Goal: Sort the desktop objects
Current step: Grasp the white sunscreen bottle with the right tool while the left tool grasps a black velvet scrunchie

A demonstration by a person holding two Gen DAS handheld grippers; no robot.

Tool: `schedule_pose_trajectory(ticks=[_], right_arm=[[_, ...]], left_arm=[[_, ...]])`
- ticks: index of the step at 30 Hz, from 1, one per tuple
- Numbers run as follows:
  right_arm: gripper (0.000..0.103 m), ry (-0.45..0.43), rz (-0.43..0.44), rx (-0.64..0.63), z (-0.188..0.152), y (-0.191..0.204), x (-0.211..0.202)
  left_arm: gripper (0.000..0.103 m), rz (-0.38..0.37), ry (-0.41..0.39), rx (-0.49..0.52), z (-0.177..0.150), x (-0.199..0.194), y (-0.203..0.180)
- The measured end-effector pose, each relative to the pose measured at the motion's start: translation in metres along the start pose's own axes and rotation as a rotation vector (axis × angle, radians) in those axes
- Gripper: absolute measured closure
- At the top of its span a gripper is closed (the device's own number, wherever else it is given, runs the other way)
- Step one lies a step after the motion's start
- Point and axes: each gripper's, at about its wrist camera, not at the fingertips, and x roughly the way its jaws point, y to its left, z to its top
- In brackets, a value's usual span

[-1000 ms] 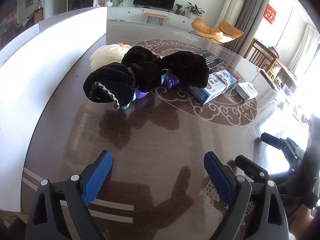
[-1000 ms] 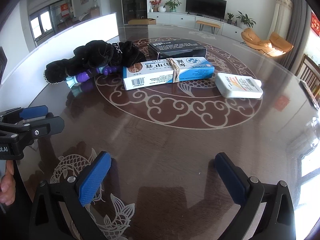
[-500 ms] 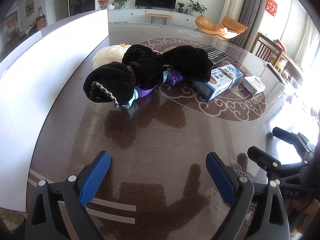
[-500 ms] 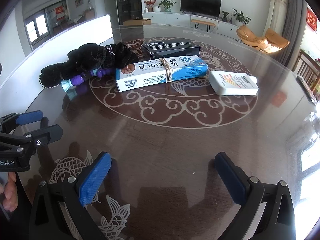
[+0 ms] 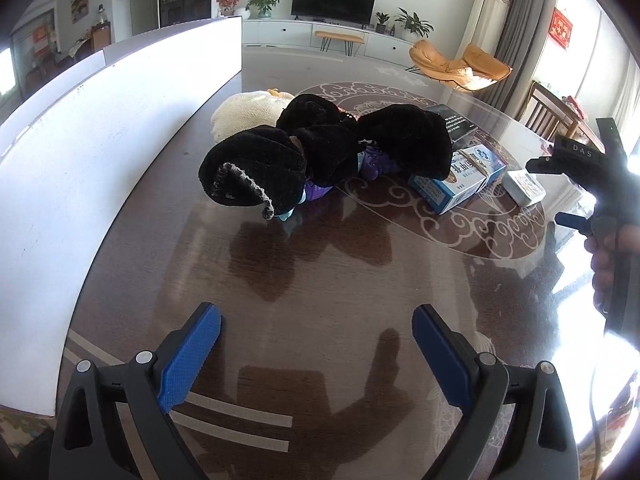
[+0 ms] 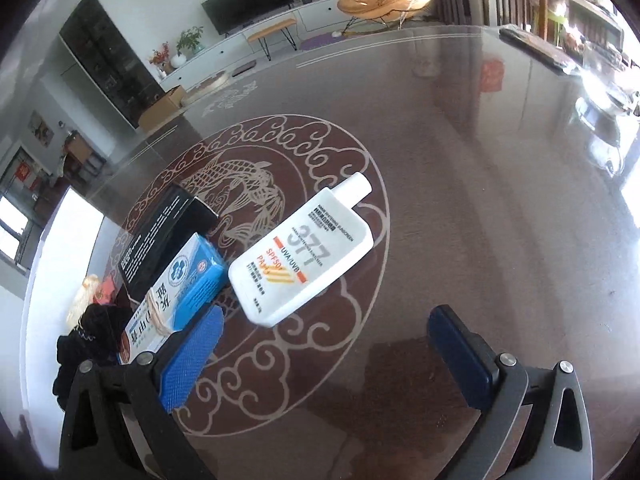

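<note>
Sunscreen bottle [image 6: 306,252] lies flat at frame centre on the surface [image 6: 460,200]; right tool [image 6: 324,356] and left tool [image 5: 316,344] both spread, empty.

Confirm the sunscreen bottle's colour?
White sunscreen bottle, orange-striped label; clearest in the right wrist view.

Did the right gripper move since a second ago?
Yes. The right gripper has swung in toward the white sunscreen bottle, which now lies just ahead of its open jaws, and the table's round pattern looks tilted.
</note>
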Motion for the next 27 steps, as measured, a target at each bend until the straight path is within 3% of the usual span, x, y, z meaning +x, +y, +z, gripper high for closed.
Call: schedule_pose_trajectory(ticks=[2,9,12,14,17,22,27], right_arm=[[0.003,0.028,0.015,0.03,0.017,0.01,0.012],[0.006,-0.011,-0.146,-0.14,0.034,0.061,0.042],[0.016,-0.063,-0.202,-0.229,0.024,0.071,0.042],[0.031,-0.099,-0.219,-0.271,0.019,0.071,0.039],[0.045,-0.114,-0.202,-0.314,0.013,0.063,0.031],[0.045,-0.092,-0.129,-0.43,-0.018,0.05,0.012],[0.045,-0.063,0.001,-0.623,-0.092,0.064,-0.015]], left_arm=[[0.005,-0.004,-0.001,-0.003,-0.001,0.0,0.0],[0.005,0.006,0.001,0.01,-0.001,0.0,-0.001],[0.005,0.002,0.0,0.005,-0.002,-0.001,-0.001],[0.005,-0.001,-0.002,0.0,-0.002,-0.001,-0.001],[0.005,0.0,-0.002,0.0,-0.001,0.0,0.0],[0.005,-0.034,-0.006,-0.031,0.001,-0.001,0.006],[0.005,-0.073,-0.014,-0.071,0.003,-0.003,0.011]])
